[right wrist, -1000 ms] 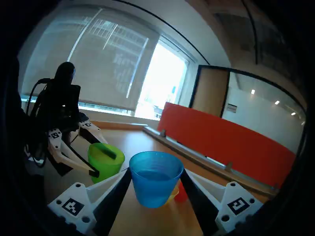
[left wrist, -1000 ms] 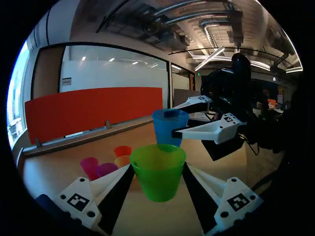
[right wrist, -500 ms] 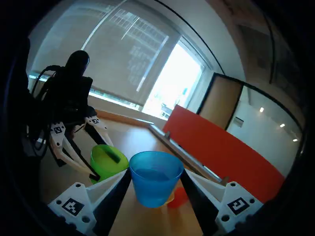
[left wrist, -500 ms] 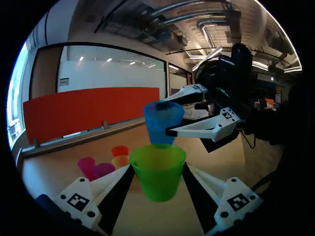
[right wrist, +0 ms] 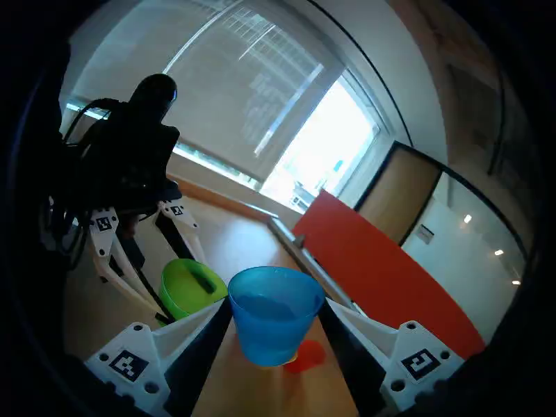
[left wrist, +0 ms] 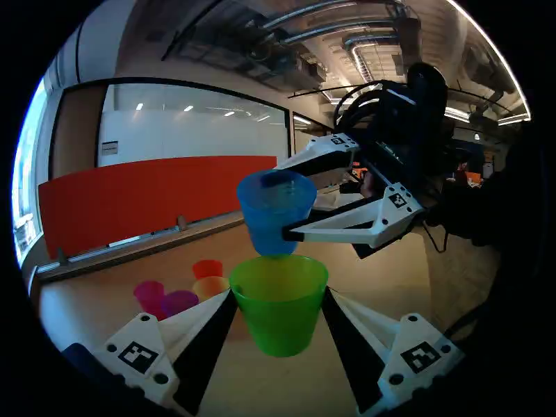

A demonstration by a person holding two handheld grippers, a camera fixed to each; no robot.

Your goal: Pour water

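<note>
In the left gripper view my left gripper (left wrist: 279, 306) is shut on a green cup (left wrist: 279, 300), held upright above the wooden table (left wrist: 97, 299). Just behind and above its rim hangs a blue cup (left wrist: 274, 212), tilted toward the green one, with my right gripper (left wrist: 278, 207) shut on it. In the right gripper view that blue cup (right wrist: 273, 321) holds water between the right gripper's fingers (right wrist: 274, 323). To its lower left is the green cup (right wrist: 189, 286), gripped by the left gripper (right wrist: 186, 292).
Several small cups, pink (left wrist: 149, 295), purple (left wrist: 178, 301), red (left wrist: 207, 268) and orange (left wrist: 210, 285), stand on the table at the left. An orange-red divider panel (left wrist: 139, 191) runs along the table's far edge. A red cup (right wrist: 306, 353) lies below the blue cup.
The right gripper has lifted the blue cup and tipped it toward the green cup, bringing it nearer above the rim. The green cup has stayed level in the left gripper.
</note>
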